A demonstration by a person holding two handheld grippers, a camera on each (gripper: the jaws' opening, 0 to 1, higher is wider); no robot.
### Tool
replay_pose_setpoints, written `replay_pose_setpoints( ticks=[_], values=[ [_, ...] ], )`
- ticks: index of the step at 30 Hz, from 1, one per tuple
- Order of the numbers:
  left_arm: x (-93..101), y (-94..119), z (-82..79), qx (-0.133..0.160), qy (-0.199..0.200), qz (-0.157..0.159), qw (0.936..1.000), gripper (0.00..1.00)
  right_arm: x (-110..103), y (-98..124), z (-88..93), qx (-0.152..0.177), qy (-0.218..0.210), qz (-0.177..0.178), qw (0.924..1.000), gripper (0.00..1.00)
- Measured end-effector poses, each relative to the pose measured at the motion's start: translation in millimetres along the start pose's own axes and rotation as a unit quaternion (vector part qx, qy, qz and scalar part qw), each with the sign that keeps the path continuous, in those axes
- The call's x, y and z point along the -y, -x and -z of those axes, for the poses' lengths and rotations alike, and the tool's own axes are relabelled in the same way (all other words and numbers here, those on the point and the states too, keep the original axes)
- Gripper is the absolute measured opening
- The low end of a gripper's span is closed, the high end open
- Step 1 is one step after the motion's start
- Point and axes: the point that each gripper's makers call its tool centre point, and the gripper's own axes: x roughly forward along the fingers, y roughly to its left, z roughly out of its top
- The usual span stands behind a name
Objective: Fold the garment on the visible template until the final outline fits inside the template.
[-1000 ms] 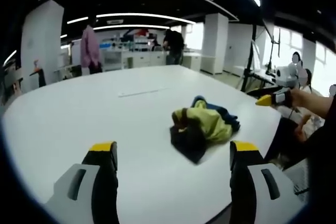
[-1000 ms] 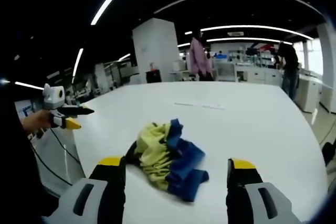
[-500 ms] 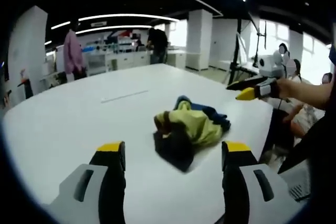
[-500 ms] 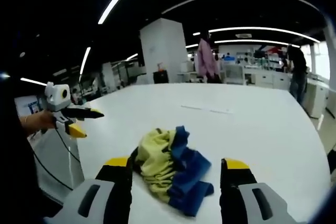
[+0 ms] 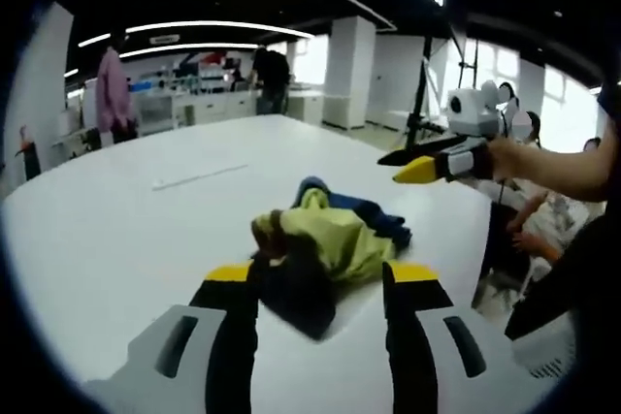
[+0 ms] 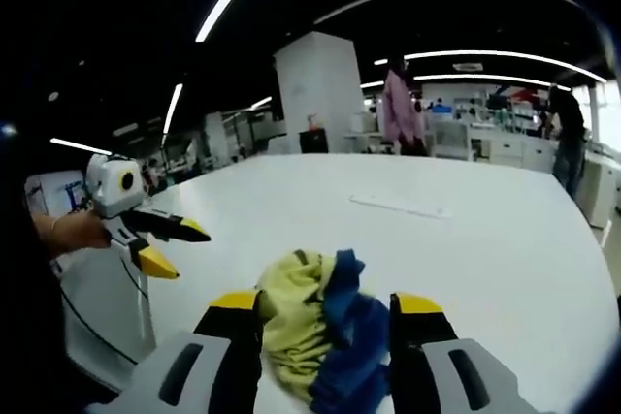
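Observation:
A crumpled garment (image 5: 330, 239), yellow and blue with a dark part, lies in a heap on the white table (image 5: 126, 239). My left gripper (image 5: 320, 276) is low over the table just short of the heap, jaws open, with the cloth showing in the gap. My right gripper (image 6: 327, 302) stands at the heap's other side, open too, the garment (image 6: 315, 322) between its yellow tips. Each gripper also appears in the other's view: the right one (image 5: 406, 167) held in a hand, the left one (image 6: 186, 254) likewise, both with jaws parted.
A thin pale strip (image 5: 199, 176) lies on the table beyond the heap, also the strip (image 6: 398, 206). The table edge (image 5: 475, 239) runs close to the garment. Far behind stand a person in pink (image 5: 112, 94) and one in dark clothes (image 5: 270, 75), by benches.
Both grippers have come closer to the garment, so it now sits between each pair of tips. Both pairs of jaws have narrowed somewhat. The heap itself has not moved.

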Motion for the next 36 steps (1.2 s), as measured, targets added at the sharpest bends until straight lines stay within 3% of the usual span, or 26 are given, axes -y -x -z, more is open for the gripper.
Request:
replay_pose_setpoints(
  ticks=[9,21,36],
  values=[
    [7.2,-21,5.7,-0.013,0.008,0.024,0.9996,0.30,7,-16,-1.4,-0.001,-0.017,-0.019,0.9997,0.31],
    [5.3,-51,12.7,-0.030,0.026,0.029,0.9988,0.18,19,-35,-0.9,-0.007,-0.033,-0.028,0.9990,0.18],
    [-3.1,-73,25.7,-0.054,0.033,0.023,0.9977,0.14,29,-65,-4.3,-0.020,-0.045,-0.049,0.9975,0.12]
  ],
)
